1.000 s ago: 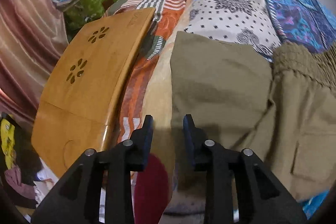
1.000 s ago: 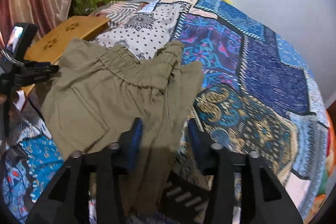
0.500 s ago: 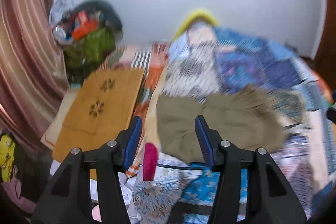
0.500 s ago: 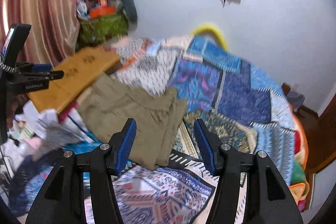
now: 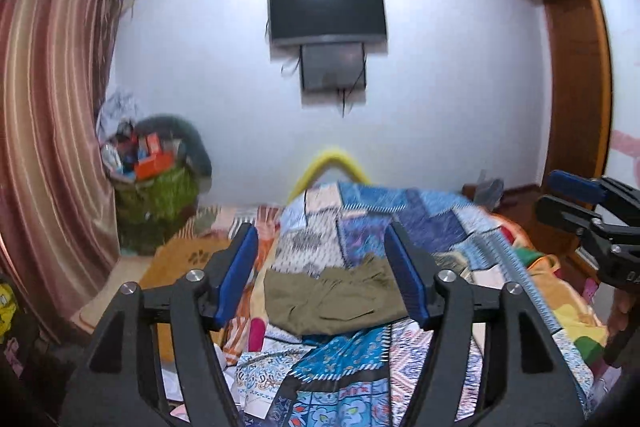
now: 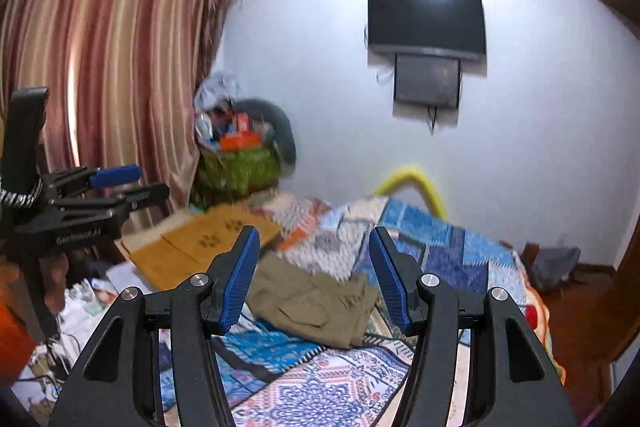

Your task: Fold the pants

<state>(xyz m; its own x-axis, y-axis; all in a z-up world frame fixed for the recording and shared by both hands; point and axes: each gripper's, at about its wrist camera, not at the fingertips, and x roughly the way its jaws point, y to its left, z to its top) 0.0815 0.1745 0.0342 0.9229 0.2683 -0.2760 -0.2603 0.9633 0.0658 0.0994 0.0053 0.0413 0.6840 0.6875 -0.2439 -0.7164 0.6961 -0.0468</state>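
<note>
The olive pants (image 5: 334,297) lie folded into a compact bundle on the patterned bedspread (image 5: 400,215); they also show in the right wrist view (image 6: 316,301). My left gripper (image 5: 324,275) is open and empty, raised well above and back from the pants. My right gripper (image 6: 314,277) is open and empty, also held high and back from them. The right gripper shows at the right edge of the left wrist view (image 5: 568,195), and the left gripper at the left of the right wrist view (image 6: 128,183).
A wooden lap table (image 6: 204,247) lies left of the bed. A green basket of clutter (image 5: 156,183) stands by the striped curtain (image 6: 100,67). A TV (image 5: 326,11) hangs on the far wall. A wooden wardrobe (image 5: 572,107) stands at the right. Papers litter the floor (image 6: 80,307).
Both grippers have opened wider and pulled up and back from the pants, so the whole room now shows. The pants stay folded on the bed.
</note>
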